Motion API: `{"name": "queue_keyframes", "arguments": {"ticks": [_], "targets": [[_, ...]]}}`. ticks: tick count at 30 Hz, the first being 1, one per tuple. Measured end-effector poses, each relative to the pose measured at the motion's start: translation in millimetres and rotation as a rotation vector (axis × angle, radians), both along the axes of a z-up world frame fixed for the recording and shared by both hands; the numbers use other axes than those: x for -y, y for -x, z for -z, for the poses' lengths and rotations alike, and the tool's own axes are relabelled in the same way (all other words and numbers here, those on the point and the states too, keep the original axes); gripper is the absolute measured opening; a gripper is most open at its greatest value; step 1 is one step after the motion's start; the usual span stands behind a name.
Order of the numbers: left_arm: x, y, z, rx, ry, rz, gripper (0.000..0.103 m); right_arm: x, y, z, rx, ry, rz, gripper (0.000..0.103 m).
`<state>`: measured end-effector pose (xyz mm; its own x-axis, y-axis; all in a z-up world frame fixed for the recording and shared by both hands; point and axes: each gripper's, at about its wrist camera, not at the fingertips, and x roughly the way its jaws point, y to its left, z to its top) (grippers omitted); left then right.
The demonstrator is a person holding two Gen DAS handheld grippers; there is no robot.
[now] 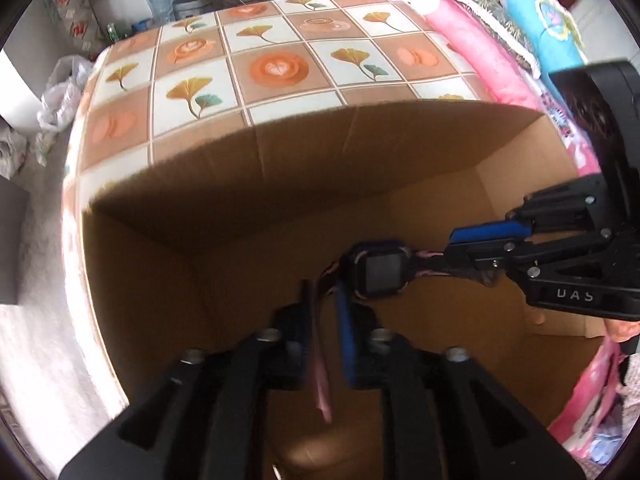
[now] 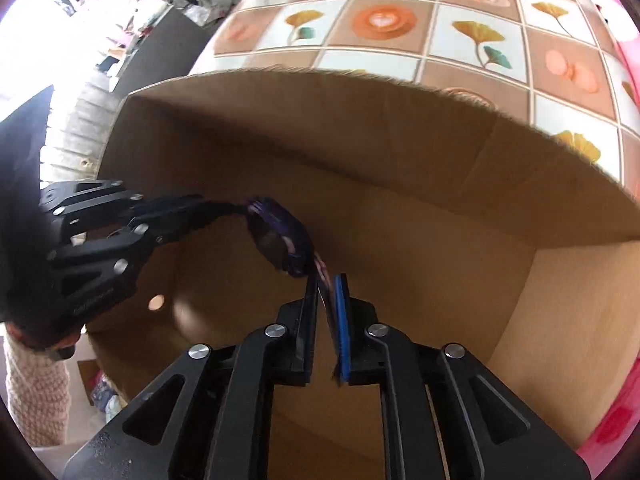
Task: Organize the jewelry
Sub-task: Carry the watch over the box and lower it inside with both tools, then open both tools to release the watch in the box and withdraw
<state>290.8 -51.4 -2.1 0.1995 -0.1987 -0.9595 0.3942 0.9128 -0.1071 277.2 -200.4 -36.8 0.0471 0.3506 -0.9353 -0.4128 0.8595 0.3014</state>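
Both claws hang over the open box [image 1: 400,152], the watch [image 1: 378,270] strung between them above its floor. Left claw [image 1: 325,308] stands slightly parted, the pink strap [image 1: 322,364] loose in the gap. Right claw [image 2: 327,300] is also a little apart with the other strap end [image 2: 325,276] between its fingers; whether the pads press, I cannot tell. I'd part both together, low, so it drops flat. It has a dark square face, purple case and pink straps

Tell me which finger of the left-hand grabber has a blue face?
On the left gripper, the finger on the picture's right, just below the watch: its inner pad is blue, the other finger's black.
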Motion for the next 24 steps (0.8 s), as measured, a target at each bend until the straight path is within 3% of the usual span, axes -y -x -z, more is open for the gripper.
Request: {"name": "queue_keyframes", "arguments": {"ticks": [2,8,11,14,18,24], "targets": [[2.8,-1.4,-3.8,0.024,0.002,0.015,0.034,-2.8,-0.4,-6.4,0.046,0.025,0.008,0.033],[-7.0,2.4,-20.7,0.083,0.044,-0.01,0.041,-10.6,19.9,-28.8,0.214,0.094,-0.034,0.033],[-17.1,12.3,-40.5,0.155,0.072,-0.04,0.055,-26.5,35.7,-30.2,0.268,0.123,-0.1,0.035],[-33.2,30.4,-64.1,0.256,0.095,-0.075,0.062,-48.8,48.5,-22.4,0.313,0.178,-0.183,0.044],[-68.5,66.3,-85.7,0.343,0.146,-0.15,0.073,-81.5,57.7,-5.0,0.352,0.247,-0.284,0.049],[-126.5,129.9,-81.1,0.391,0.192,-0.3,0.08,-111.7,71.1,27.8,0.383,0.384,-0.391,0.048]]}}
